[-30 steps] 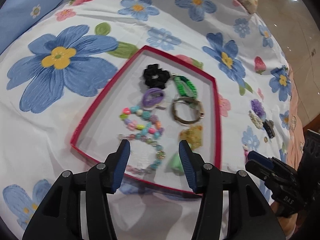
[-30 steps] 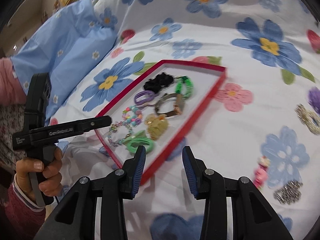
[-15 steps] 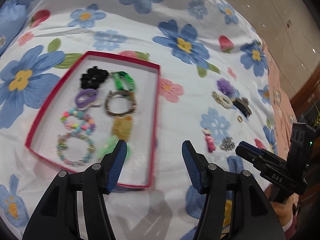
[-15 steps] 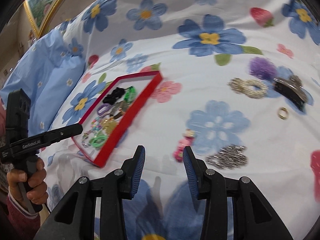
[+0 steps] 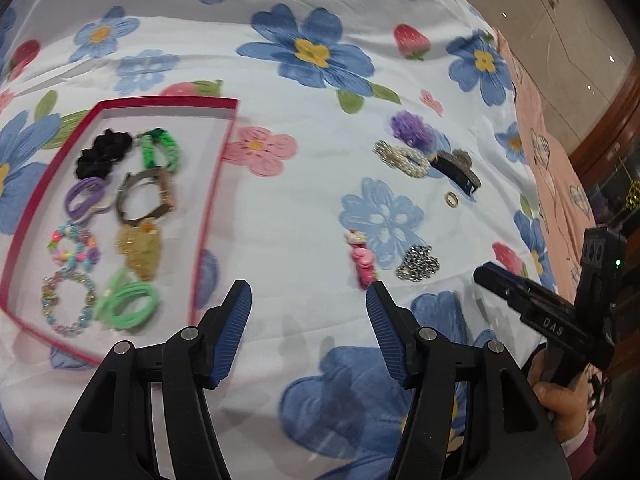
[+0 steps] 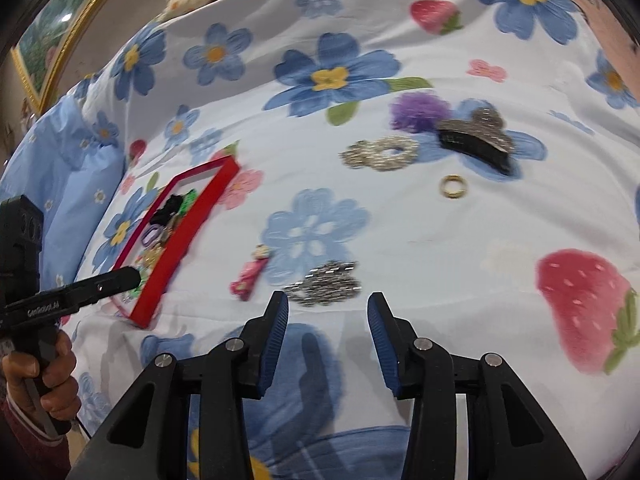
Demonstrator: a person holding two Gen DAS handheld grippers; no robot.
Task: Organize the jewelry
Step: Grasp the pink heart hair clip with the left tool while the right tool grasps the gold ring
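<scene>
A red tray (image 5: 168, 99) on the flowered bedspread holds a black scrunchie (image 5: 104, 152), a green bracelet (image 5: 160, 148), bead bracelets and hair ties. To its right lie a pink clip (image 5: 362, 258), a silver chain piece (image 5: 418, 263), a gold ring (image 5: 452, 199), a black claw clip (image 5: 456, 168), a pearly scrunchie (image 5: 400, 158) and a purple scrunchie (image 5: 412, 128). My left gripper (image 5: 308, 286) hangs open and empty between the tray and the pink clip. My right gripper (image 6: 328, 296) is open and empty just short of the silver chain piece (image 6: 324, 282).
A blue pillow (image 6: 60, 152) lies beyond the tray (image 6: 188, 236). A pink cloth (image 5: 552, 152) covers the bed's right edge, with the floor past it. Each hand and its gripper handle shows at the side of the other's view.
Both grippers have swept right, away from the tray and toward the loose pieces. The left jaws stand a little wider than before.
</scene>
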